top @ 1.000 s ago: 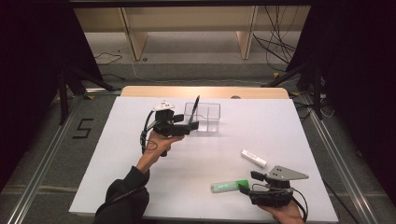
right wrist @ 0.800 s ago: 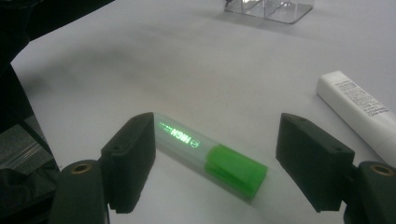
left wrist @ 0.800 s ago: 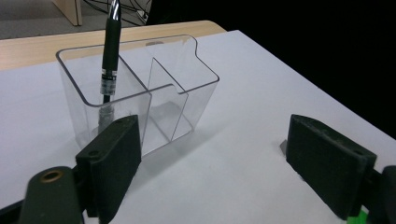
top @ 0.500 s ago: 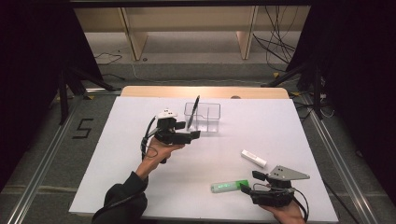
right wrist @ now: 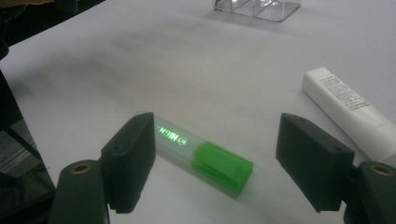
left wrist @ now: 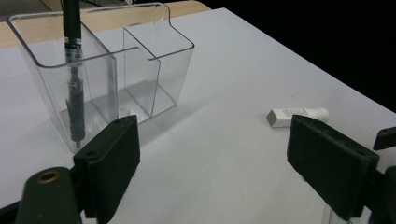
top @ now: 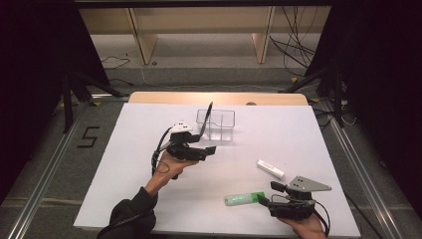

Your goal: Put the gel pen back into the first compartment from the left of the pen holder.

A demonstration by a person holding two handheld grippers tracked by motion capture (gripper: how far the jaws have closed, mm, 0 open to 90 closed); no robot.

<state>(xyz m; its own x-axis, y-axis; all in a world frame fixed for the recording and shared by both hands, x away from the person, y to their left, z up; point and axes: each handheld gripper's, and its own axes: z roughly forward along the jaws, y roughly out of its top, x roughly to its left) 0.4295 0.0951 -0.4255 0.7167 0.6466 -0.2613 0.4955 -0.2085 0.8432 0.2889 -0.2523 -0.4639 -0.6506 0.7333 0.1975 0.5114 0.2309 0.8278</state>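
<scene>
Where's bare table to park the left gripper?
Bare: the near left of the table, and the far right beyond the clear organizer. Crowded: near right, with the green tube, white tube and right gripper.

A white table (top: 124, 164) stands on grey floor (top: 50, 149) marked "5" (top: 88, 137), wooden shelving (top: 199, 30) behind, black curtains (top: 30, 59) flanking.

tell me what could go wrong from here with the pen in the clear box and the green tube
The black pen leans steeply in one end compartment of the light clear organizer, so a bump from the open left claw close beside it could tip the box or knock the pen out. The green tube lies slanted between the open jaws of the right claw, nearer one jaw; closing now might push or roll it rather than grip it, perhaps toward the white tube.
</scene>
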